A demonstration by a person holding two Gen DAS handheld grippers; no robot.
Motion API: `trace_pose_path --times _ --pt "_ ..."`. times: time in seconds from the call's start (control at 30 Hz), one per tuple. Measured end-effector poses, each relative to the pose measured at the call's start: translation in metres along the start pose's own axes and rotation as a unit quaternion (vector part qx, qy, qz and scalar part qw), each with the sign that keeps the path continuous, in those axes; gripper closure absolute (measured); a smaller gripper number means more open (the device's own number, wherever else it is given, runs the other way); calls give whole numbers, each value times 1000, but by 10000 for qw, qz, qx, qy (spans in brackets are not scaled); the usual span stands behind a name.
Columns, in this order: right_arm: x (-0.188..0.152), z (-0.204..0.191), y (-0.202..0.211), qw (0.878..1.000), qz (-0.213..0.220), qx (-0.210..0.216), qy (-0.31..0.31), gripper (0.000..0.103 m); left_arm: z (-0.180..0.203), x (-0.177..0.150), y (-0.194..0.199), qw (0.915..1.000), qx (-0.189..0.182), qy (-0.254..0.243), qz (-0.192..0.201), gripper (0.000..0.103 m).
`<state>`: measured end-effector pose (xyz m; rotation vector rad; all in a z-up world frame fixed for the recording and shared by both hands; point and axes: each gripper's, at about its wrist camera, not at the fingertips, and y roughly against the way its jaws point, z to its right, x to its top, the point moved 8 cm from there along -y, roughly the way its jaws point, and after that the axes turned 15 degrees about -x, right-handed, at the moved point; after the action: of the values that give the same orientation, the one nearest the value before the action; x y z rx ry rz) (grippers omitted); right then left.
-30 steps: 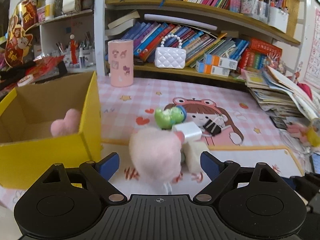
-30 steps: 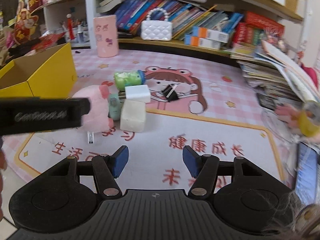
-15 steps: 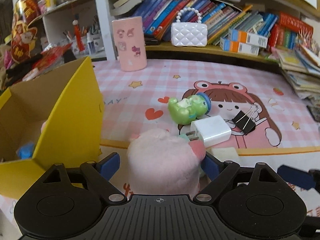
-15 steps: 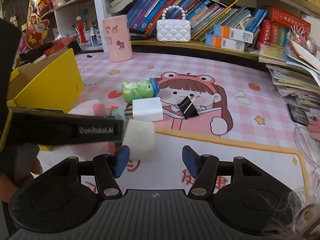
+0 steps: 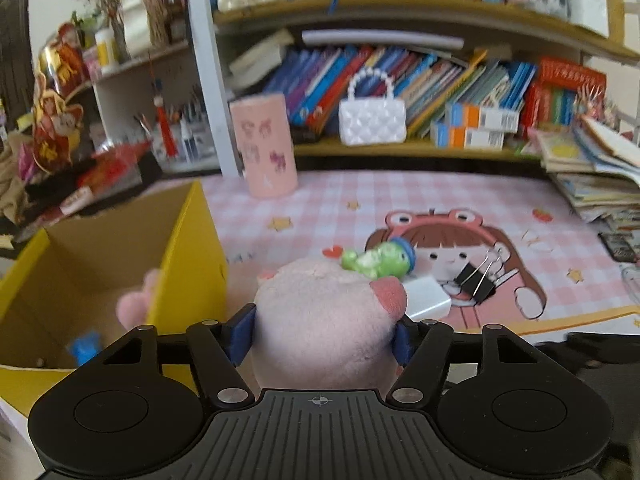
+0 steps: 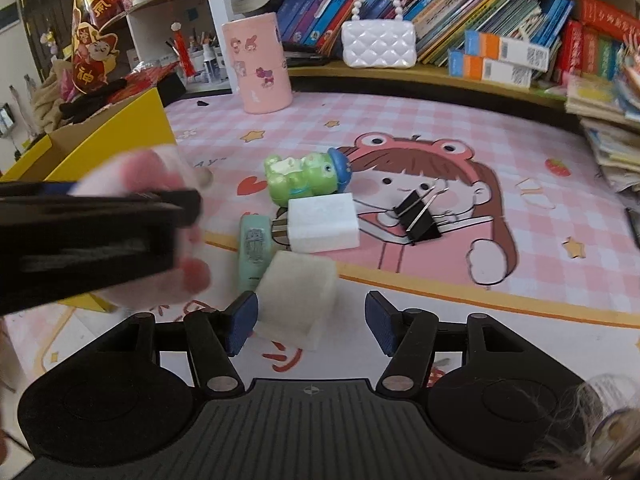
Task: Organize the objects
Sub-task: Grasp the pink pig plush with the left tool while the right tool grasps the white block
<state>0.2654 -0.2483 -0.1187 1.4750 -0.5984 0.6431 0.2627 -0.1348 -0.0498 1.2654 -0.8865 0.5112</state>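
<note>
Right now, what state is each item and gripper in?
Left gripper: shut on pink plush, lifted.
Right gripper: open, white foam block between its fingers.
Yellow box: open, things inside.
Green frog toy: lying on its side.
White charger: flat on mat.
Binder clip: closed.

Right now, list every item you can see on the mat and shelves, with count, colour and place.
Plush toy: one, pink, clamped in the left gripper, beside the box.
Box: one, yellow, open, left of the mat; a pink item and a blue item inside.
Frog figure: one, green with blue cap, lying mid-mat.
Charger plug: one, white, just in front of the frog.
Binder clip: one, black, right of the plug.
Small tube: one, mint green, left of the plug.
Foam block: one, white, nearest the right gripper.
Canister: one, pink, back of the mat.
Handbag: one, white, on the shelf.
Left gripper: shut on the plush.
Right gripper: open.
</note>
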Motion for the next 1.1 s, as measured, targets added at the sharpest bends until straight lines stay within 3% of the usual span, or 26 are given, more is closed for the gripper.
trace_pose_path --times 0.17,0.23,0.37,0.63,0.87,1.1 --pt "5 -7 -6 9999 -47 144 -22 45 -4 0 27 9997 -61 130 182 37" --pt "5 -11 -10 9998 -112 160 3 37 -6 -2 38 9997 20 96 234 37" --pt "3 -17 -15 9996 -219 194 15 37 -11 -9 52 9994 -48 239 252 37" --pt "1 -20 -5 9998 -87 143 98 61 -24 -21 79 9984 -105 420 375 37" --pt "-11 -15 30 9992 -161 -315 -196 63 -38 -37 99 9975 -250 536 392 37" --pt "-35 -33 74 9977 -372 -433 -361 63 -54 -58 113 9955 -554 682 341 37"
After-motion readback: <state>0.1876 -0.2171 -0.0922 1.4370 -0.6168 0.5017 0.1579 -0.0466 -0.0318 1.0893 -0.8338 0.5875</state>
